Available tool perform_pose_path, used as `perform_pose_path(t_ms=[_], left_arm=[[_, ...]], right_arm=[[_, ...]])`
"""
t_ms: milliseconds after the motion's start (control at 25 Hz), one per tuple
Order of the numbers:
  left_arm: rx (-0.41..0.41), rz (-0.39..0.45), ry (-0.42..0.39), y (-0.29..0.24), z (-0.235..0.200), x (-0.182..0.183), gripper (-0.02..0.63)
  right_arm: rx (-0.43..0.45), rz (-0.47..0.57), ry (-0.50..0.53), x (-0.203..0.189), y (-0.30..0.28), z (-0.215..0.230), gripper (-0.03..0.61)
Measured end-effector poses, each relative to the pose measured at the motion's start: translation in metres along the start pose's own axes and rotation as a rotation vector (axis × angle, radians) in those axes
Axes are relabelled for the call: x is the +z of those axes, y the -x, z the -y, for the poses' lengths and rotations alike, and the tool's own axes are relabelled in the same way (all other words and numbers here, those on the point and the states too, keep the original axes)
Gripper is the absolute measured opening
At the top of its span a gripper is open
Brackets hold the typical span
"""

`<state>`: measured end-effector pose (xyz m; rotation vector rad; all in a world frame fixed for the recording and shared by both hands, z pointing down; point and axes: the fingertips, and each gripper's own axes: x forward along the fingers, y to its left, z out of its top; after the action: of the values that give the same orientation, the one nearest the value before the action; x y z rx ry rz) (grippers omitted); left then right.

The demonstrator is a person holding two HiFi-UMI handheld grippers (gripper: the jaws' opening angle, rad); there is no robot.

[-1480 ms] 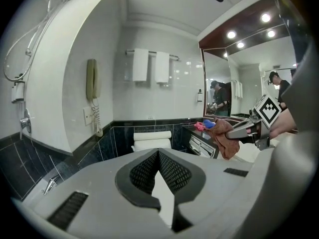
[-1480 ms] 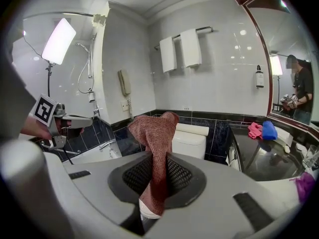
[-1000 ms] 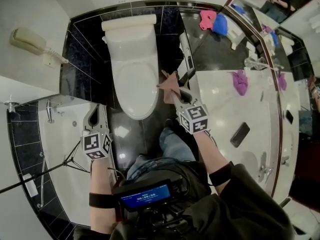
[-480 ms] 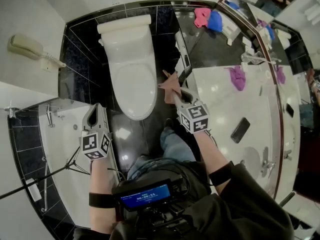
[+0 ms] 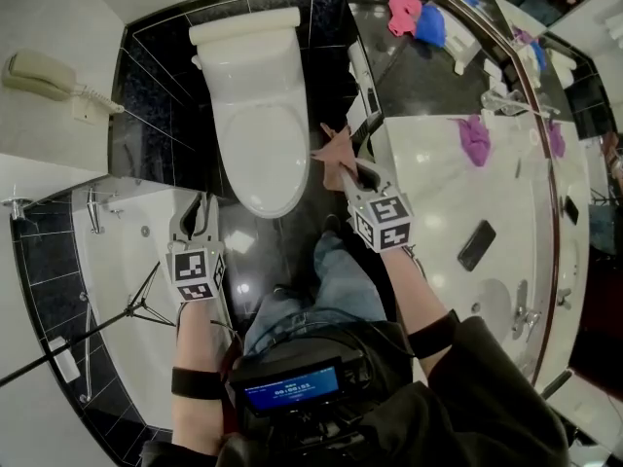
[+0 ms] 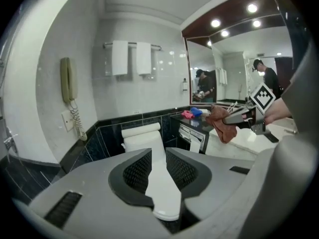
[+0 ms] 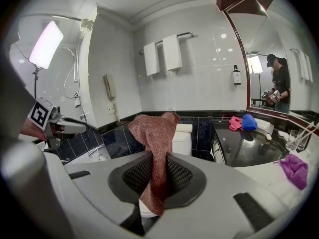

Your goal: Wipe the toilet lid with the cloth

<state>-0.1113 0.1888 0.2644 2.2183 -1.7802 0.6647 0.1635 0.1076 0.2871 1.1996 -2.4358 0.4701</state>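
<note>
The white toilet (image 5: 261, 139) stands with its lid down against the black tiled wall. My right gripper (image 5: 343, 163) is shut on a reddish-brown cloth (image 5: 336, 148), held just off the bowl's right side. In the right gripper view the cloth (image 7: 154, 133) hangs between the jaws and hides part of the toilet (image 7: 185, 133). My left gripper (image 5: 198, 207) hovers at the bowl's front left. Its jaws have just been opening and nothing is between them. The lid (image 6: 159, 183) shows through their gap, and the cloth (image 6: 221, 124) shows at the right.
A marble counter (image 5: 428, 193) at the right carries a purple cloth (image 5: 475, 139) and a dark phone (image 5: 476, 244). Pink and blue cloths (image 5: 414, 17) lie on the black shelf. A bathtub (image 5: 117, 251) and a stand are at the left, with a wall phone (image 5: 44, 74) above.
The left gripper's jaws have parted, with nothing between them, and it has sunk a little. The right gripper still holds the cloth beside the toilet.
</note>
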Motion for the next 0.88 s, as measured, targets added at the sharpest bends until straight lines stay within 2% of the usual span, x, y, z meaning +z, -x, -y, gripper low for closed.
perform_pose_path(t_ms=[120,200,320,440,560,680,760,880], left_arm=[[-0.077,-0.072,-0.125,-0.027,0.026,-0.038,0.124],[-0.125,-0.130,-0.190,-0.048,0.043,-0.082,0.166],[-0.192,-0.202,-0.258,-0.084,0.066,-0.153,0.211],[-0.274,-0.251,-0.289,-0.112,0.088,-0.215,0.259],[-0.329,-0.296,-0.375,-0.138,0.104,-0.278,0.261],[-0.357,-0.327,-0.543,-0.164,0.120,-0.337,0.261],[-0.365,-0.340,-0.663,-0.179,0.131,-0.369,0.260],[-0.361,-0.364,-0.763,-0.199,0.142,-0.403,0.242]], right_arm=[[-0.006,-0.007,0.014,-0.028,-0.024,0.002,0.078],[0.001,-0.017,0.006,-0.055,-0.043,-0.001,0.078],[0.001,-0.046,0.007,-0.107,-0.079,-0.002,0.078],[0.003,-0.077,-0.003,-0.158,-0.109,-0.008,0.078],[0.009,-0.088,-0.021,-0.199,-0.134,-0.013,0.078],[0.014,-0.088,-0.020,-0.232,-0.158,-0.009,0.078],[0.014,-0.092,-0.019,-0.252,-0.172,-0.004,0.078],[0.005,-0.097,-0.019,-0.279,-0.192,0.007,0.079]])
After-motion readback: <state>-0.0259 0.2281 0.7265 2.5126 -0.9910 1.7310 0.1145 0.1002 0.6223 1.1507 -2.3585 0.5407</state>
